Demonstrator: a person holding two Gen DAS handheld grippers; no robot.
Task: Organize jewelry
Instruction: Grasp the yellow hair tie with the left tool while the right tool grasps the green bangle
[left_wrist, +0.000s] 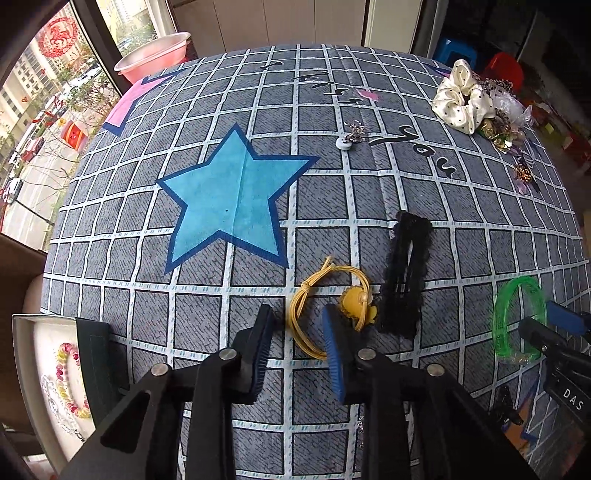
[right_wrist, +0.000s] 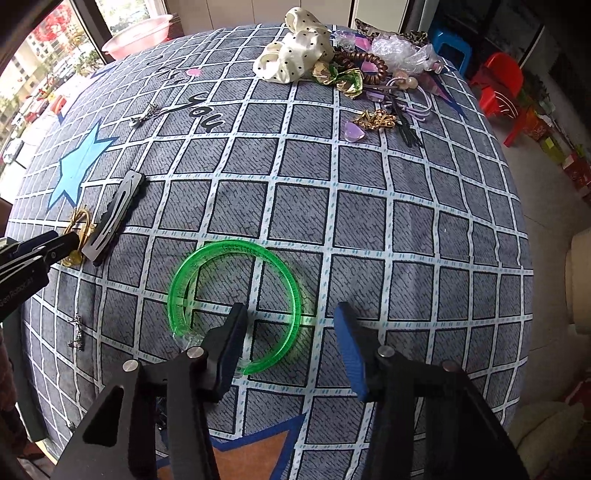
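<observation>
Green and see-through, the bangle lies flat on the checked cloth near the near edge of the table. The right gripper points down at it with its claw released. One finger is inside the ring and one is outside, so the rim is between them but not yet squeezed. To do this well, the person should go a bit lower, pinch only that thin rim and not the cloth, then lift straight up. The yellow hair tie is also near the near edge, just beside the black lace clip. The left gripper is over it with its claw also released. The thin yellow loop is between the fingers, and the blue finger is right next to the little yellow charm. It looks best to close on the cord, which is soft and may slip, and to stay off the clip. Only the left wrist view shows the white box at the left edge of the table, with bead bracelets already inside, so that is likely where things go. Only the right wrist view shows the whole ring of the bangle, a tiny silver piece near the left edge, and the brown coil tie in the pile by the cream scrunchie at the far edge.
</observation>
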